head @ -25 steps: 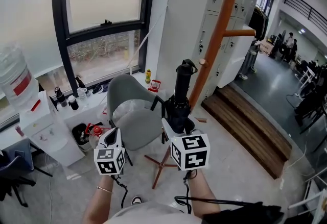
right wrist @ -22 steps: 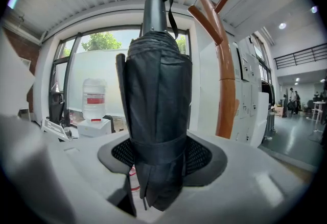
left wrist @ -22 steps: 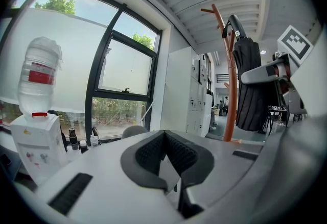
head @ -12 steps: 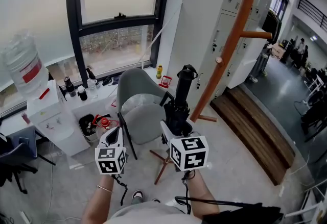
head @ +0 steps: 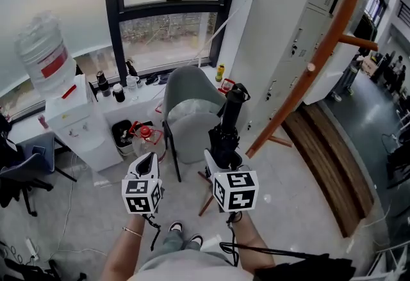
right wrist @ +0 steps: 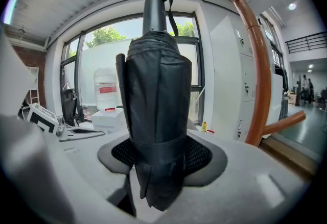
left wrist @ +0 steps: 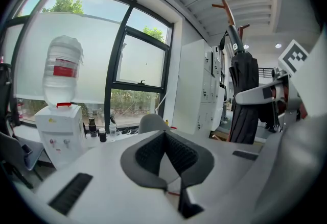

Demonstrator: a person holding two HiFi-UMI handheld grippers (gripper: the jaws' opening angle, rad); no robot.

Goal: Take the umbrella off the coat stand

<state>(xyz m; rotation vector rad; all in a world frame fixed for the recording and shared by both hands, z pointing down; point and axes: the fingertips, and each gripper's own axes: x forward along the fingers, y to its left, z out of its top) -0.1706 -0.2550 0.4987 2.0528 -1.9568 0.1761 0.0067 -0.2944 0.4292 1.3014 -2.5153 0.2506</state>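
1. Coat stand [head: 323, 49], a tall orange pole, is seen at the right, slanted in the head view.
2. Grey chair [head: 190, 110] is seen near the window [head: 170, 30].
3. Black folded umbrella [head: 225, 136] is held upright, off the coat stand and apart from it, in front of the chair.
4. Right gripper [head: 222, 157] is clamped on the umbrella's lower end.
5. Left gripper [head: 147, 159] is seen with jaws pressed together, and nothing is held in them.
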